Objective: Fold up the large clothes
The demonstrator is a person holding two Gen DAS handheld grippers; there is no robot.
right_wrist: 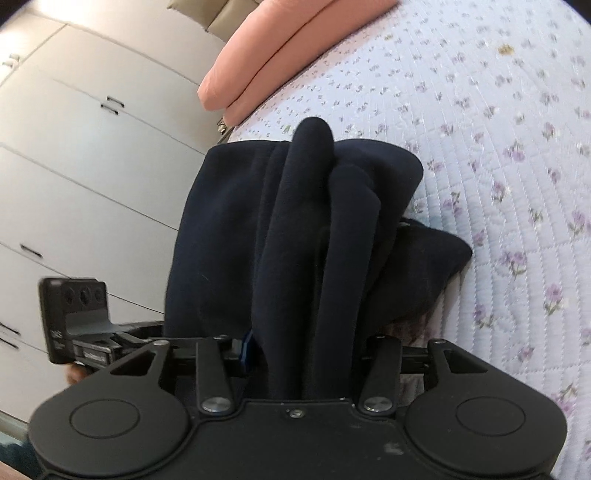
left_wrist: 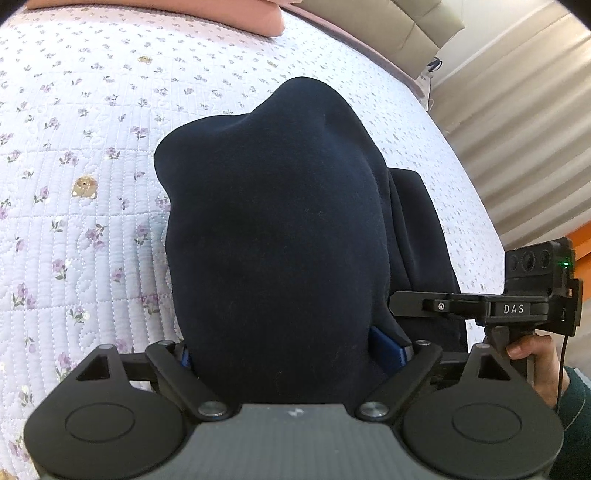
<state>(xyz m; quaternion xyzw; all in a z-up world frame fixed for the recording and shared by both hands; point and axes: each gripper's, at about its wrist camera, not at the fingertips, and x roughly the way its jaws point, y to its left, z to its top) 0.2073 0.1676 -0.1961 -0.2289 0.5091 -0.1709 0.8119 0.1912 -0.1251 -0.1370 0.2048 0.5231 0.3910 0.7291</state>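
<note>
A dark navy garment (left_wrist: 273, 229) is bunched up and held above a floral quilted bedspread (left_wrist: 74, 177). My left gripper (left_wrist: 280, 350) is shut on a thick fold of it; the cloth covers both fingers, and only a blue pad (left_wrist: 388, 349) peeks out. My right gripper (right_wrist: 306, 343) is shut on several vertical folds of the same garment (right_wrist: 295, 229), which hide its fingertips. The right gripper's body also shows at the right of the left wrist view (left_wrist: 517, 306), beside the cloth. The left gripper's body shows at the left of the right wrist view (right_wrist: 81, 321).
A folded pink blanket (right_wrist: 280, 48) lies at the far end of the bed. White wardrobe doors (right_wrist: 92, 147) stand beside the bed. Corrugated wall panels (left_wrist: 517, 129) lie past the bed's right edge. A headboard cushion (left_wrist: 388, 22) is behind.
</note>
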